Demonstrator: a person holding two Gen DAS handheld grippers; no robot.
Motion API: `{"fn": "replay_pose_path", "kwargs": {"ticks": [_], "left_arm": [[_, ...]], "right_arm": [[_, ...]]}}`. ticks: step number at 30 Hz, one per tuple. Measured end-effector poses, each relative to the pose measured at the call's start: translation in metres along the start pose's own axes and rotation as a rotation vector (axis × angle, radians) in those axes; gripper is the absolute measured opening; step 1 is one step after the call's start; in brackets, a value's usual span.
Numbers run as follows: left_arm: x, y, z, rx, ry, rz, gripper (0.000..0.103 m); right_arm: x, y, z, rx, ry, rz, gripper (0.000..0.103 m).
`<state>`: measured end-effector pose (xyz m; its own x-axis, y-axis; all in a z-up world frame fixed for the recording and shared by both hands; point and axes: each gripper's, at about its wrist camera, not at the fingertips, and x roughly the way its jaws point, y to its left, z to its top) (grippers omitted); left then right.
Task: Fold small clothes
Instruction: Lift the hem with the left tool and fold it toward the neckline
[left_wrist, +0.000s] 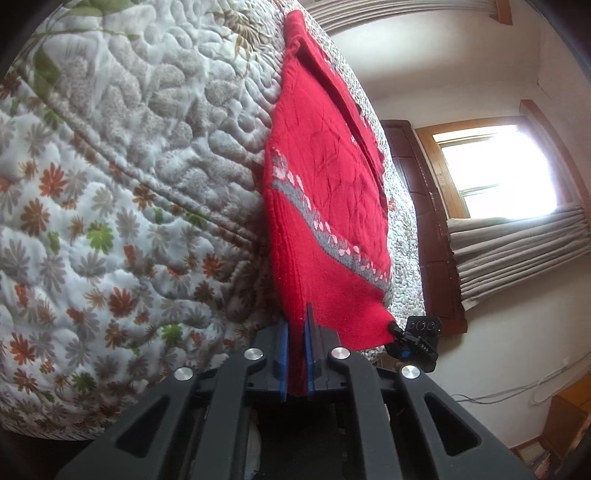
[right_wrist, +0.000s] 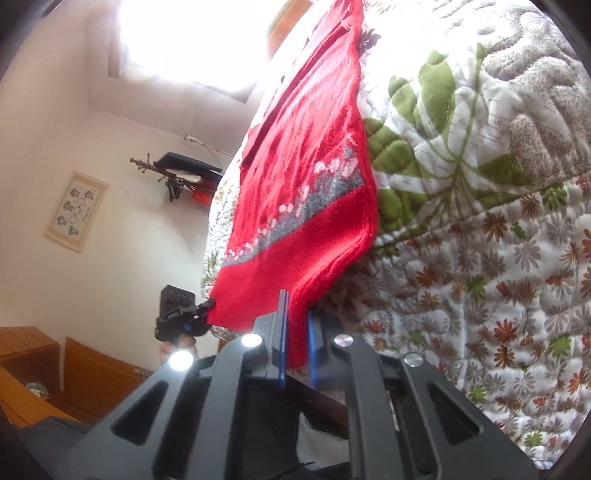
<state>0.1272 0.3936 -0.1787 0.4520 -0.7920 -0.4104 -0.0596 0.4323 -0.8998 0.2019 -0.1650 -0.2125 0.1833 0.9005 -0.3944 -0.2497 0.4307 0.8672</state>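
While the quilt (left_wrist: 110, 184) lies beneath, both tongs (left_wrist: 296, 332) (right_wrist: 297, 332) pinch the red sweater (left_wrist: 325, 177).

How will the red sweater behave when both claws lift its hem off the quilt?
Likely floppy: the red sweater lies creased and limp on the quilt, so the middle should sag between the left claw and the right claw. Thick ribbed knit probably grips the pads rather than slipping. Its loosely folded sleeve may fall open.
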Motion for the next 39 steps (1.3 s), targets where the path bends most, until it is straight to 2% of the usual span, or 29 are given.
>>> {"fn": "replay_pose_path", "kwargs": {"ticks": [3, 13, 22, 27, 33, 39], "left_arm": [[-0.010, -0.004, -0.006, -0.002, -0.029, -0.047, 0.006], [-0.031, -0.004, -0.021, -0.026, -0.099, -0.134, 0.006], [-0.037, 0.007, -0.051, -0.072, -0.110, -0.171, 0.005], [-0.038, 0.011, -0.057, -0.081, -0.105, -0.169, 0.005], [-0.042, -0.019, -0.037, -0.047, -0.133, -0.200, 0.005], [-0.051, -0.063, 0.015, 0.007, -0.184, -0.247, 0.005]], "right_arm": [[-0.009, 0.006, -0.003, 0.004, -0.022, 0.042, 0.007], [-0.032, 0.024, -0.010, -0.006, -0.063, 0.068, 0.007], [-0.047, 0.014, -0.032, 0.026, -0.063, 0.070, 0.006], [-0.053, 0.016, -0.032, 0.031, -0.061, 0.087, 0.006], [-0.048, 0.047, -0.016, 0.010, -0.072, 0.156, 0.006], [-0.047, 0.084, 0.035, -0.034, -0.108, 0.236, 0.006]]}}
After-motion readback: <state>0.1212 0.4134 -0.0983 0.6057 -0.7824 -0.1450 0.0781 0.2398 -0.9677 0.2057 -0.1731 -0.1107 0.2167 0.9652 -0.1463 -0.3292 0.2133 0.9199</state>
